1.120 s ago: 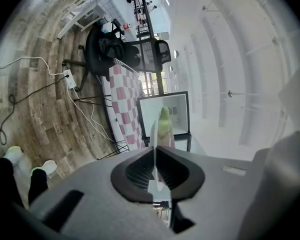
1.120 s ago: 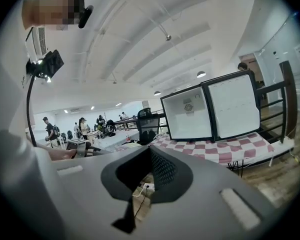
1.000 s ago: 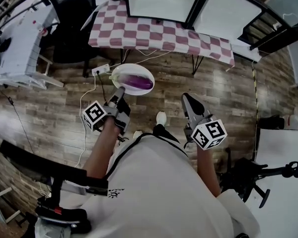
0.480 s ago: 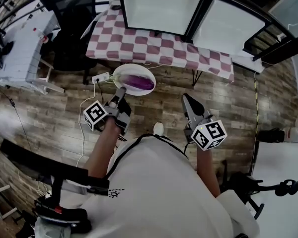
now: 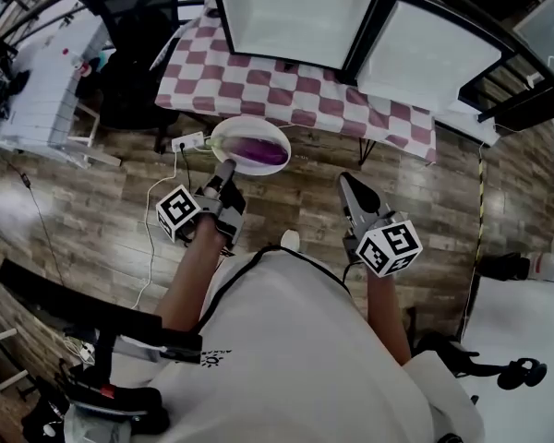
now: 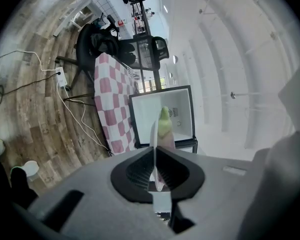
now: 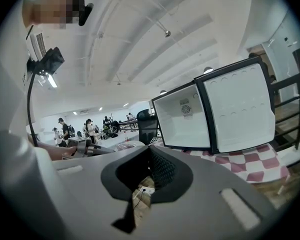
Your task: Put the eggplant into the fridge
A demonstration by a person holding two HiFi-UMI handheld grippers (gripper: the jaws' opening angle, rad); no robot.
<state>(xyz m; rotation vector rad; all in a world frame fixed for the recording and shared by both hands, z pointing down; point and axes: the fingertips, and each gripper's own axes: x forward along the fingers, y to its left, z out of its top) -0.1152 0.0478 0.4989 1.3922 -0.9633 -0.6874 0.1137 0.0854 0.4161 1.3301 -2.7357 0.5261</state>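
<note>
Eggplant (image 5: pixel 258 148): lies on plate (image 5: pixel 223 137), near rim pinched by left gripper (image 5: pixel 225 168) as a level carrier, short of open fridge (image 5: pixel 286 17) on table (image 5: pixel 286 90); right gripper (image 5: pixel 351 188) jaws pressed together, empty, likely spare.

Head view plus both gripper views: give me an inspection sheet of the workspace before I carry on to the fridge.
Surface: checkered table bears the fridge, door open.
Job's things: eggplant lies on the white plate, not yet in the fridge.
Clutter: small items on the side table, too small to tell.
Grippers: left gripper shut on the plate's rim; right gripper shut, empty.
Cables: power strip and white cable on the floor.
Surroundings: wood floor, black chair.
</note>
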